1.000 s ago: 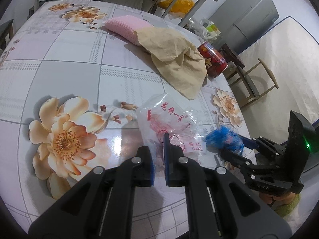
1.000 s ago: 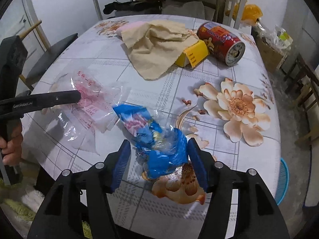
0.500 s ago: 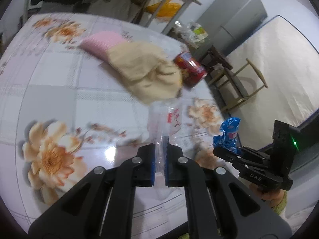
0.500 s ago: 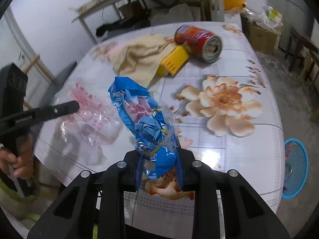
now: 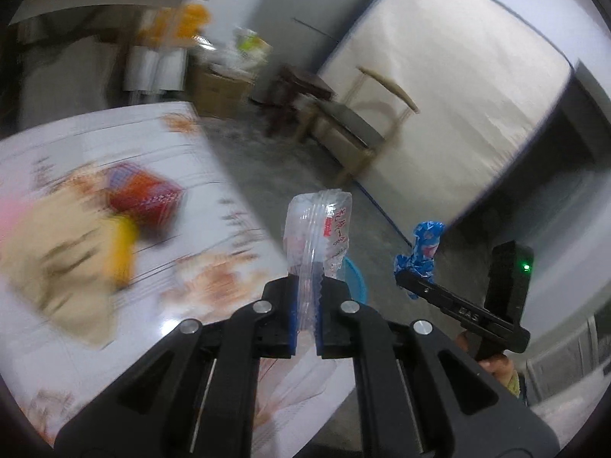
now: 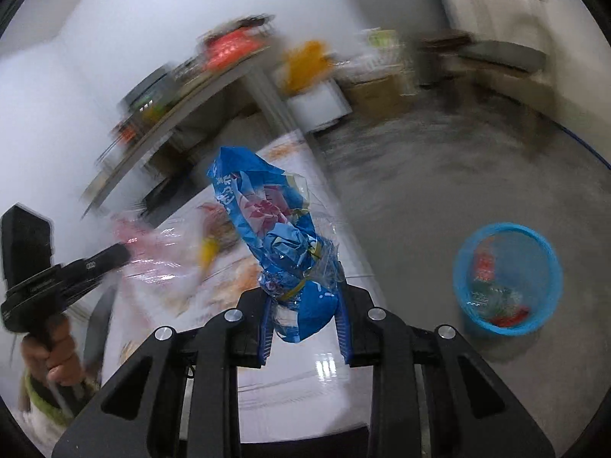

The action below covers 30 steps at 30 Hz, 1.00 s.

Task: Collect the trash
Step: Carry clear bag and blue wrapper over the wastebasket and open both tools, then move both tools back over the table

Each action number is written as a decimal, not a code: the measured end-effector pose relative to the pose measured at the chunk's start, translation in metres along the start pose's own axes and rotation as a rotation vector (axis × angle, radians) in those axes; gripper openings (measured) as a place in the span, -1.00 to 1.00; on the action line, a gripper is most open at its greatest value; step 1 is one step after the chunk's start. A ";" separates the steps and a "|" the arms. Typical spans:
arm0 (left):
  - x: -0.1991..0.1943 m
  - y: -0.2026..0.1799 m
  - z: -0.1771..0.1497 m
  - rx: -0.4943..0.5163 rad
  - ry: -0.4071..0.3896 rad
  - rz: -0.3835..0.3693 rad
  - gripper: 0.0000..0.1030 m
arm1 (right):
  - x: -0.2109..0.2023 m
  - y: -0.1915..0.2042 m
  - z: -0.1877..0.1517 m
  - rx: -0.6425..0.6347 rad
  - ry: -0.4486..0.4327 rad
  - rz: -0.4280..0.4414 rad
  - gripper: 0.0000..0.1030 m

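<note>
The left gripper (image 5: pixel 306 315) clamps a clear plastic bag with red print (image 5: pixel 319 234); the right gripper (image 6: pixel 304 330) clamps a crumpled blue wrapper (image 6: pixel 275 229), with a round blue basket (image 6: pixel 508 326) on the floor far right.

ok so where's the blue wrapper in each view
Left wrist view: the blue wrapper is right of centre, sticking up from the right claw, clear of the table.
Right wrist view: it fills the lower centre, pinched in the right claw's own fingers.
Shared landmark: the blue basket on the floor, a sliver of it behind the clear bag in the left view.
</note>
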<state>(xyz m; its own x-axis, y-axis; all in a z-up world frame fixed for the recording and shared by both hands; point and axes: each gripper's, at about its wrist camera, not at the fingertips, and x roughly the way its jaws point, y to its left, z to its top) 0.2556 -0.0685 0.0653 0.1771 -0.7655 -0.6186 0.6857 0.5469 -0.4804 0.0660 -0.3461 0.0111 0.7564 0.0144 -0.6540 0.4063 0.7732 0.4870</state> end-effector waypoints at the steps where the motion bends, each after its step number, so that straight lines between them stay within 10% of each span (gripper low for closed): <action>1: 0.020 -0.013 0.007 0.019 0.030 -0.016 -0.91 | -0.005 -0.025 0.000 0.063 -0.003 -0.047 -0.48; 8: 0.157 -0.092 0.022 0.142 0.243 -0.017 -0.90 | -0.002 -0.156 -0.028 0.395 0.077 -0.193 -0.48; 21: 0.352 -0.153 0.017 0.259 0.433 0.084 -0.87 | 0.086 -0.259 -0.026 0.603 0.155 -0.177 -0.40; 25: 0.385 -0.159 0.025 0.252 0.418 0.147 0.05 | 0.127 -0.293 -0.018 0.634 0.149 -0.251 0.17; 30: 0.369 -0.151 0.021 0.239 0.401 0.118 0.11 | 0.138 -0.320 -0.050 0.740 0.161 -0.291 0.17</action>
<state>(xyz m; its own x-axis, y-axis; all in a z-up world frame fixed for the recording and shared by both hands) 0.2319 -0.4411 -0.0777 0.0090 -0.4859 -0.8740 0.8286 0.4929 -0.2655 0.0150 -0.5599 -0.2642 0.5080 0.0121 -0.8613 0.8519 0.1409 0.5044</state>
